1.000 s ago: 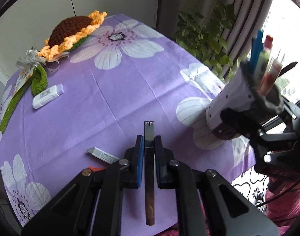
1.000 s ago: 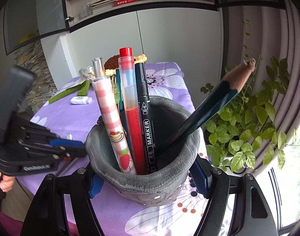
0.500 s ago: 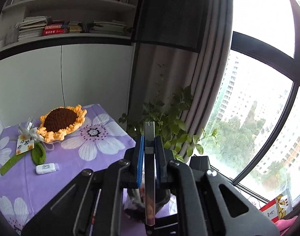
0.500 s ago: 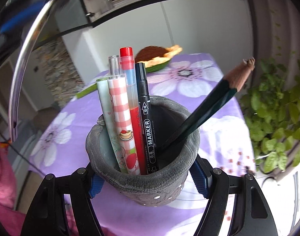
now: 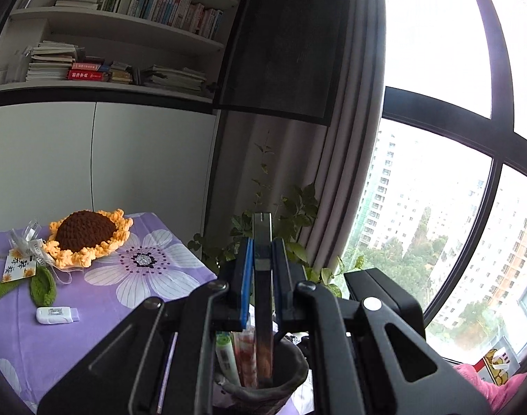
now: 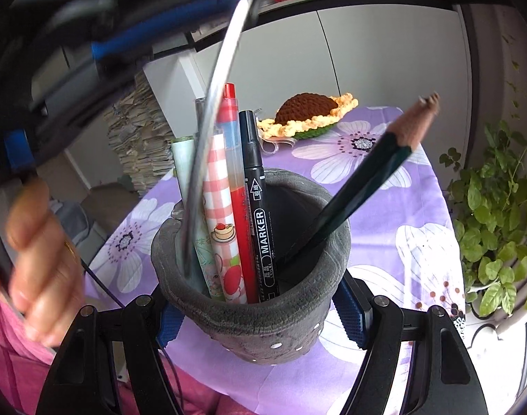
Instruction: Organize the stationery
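My right gripper (image 6: 263,314) is shut on a grey felt pen holder (image 6: 253,325) and holds it over the table's near edge. The holder contains a black marker (image 6: 260,224), a red pen (image 6: 234,180), a checked pen (image 6: 218,207) and a dark green pencil (image 6: 360,180). My left gripper (image 5: 262,276) is shut on a thin metal ruler (image 5: 262,259), held upright. The ruler's lower end sits inside the holder (image 5: 263,385). In the right wrist view the ruler (image 6: 211,131) slants down into the holder's left side.
A purple flowered tablecloth (image 5: 101,307) covers the table. A crocheted sunflower (image 5: 87,235) lies at the far side and a white eraser (image 5: 56,314) nearer. A potted plant (image 6: 498,214) stands beyond the table's right edge, by the window.
My left gripper has swung up from over the table and brought the ruler upright above the holder; its lower end now sits inside. The right gripper has kept hold of the holder.
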